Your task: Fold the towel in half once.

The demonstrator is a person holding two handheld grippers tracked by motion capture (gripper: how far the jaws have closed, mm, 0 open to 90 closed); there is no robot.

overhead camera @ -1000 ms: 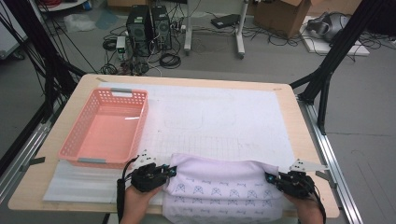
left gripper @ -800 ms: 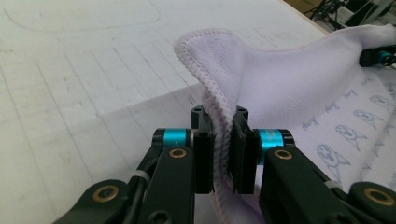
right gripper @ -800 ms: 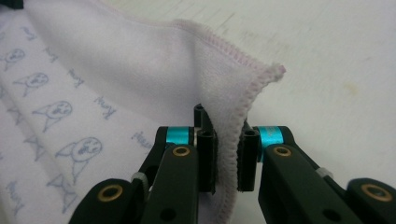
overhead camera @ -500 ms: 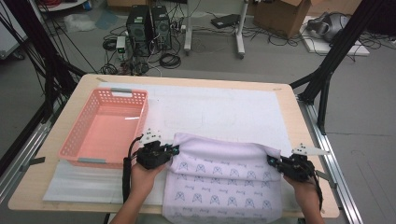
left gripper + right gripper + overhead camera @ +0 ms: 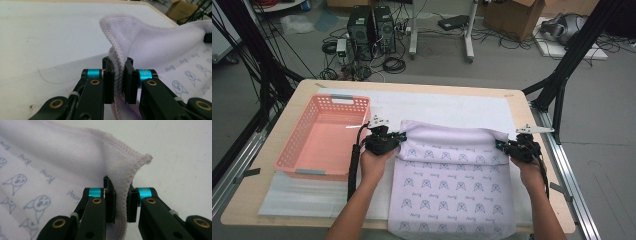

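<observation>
Cloth: pale lilac towel (image 5: 452, 180) with blue printed figures, spread on the surface (image 5: 532, 107) right of the basket; near end hangs over the front edge.
Far edge: lifted off the mat between the two grippers — a raised fold from corner to corner.
Left gripper (image 5: 398, 142): jaws narrow, clamped on the towel's left far corner; the hem (image 5: 119, 70) runs up between the pads in the left gripper view.
Right gripper (image 5: 501, 146): jaws narrow, pinching the right far corner; stitched edge (image 5: 124, 195) between the pads, corner tip sticking up past them.
Basket: pink (image 5: 323, 137), just left of the left gripper.
Change vs earlier frames: both grippers have moved away from the person, toward the surface's middle, and slightly up — grips unchanged.
Towel change: earlier bunched at the near edge; now drawn further over the mat (image 5: 447, 107), more print showing.
Basket change: none.
</observation>
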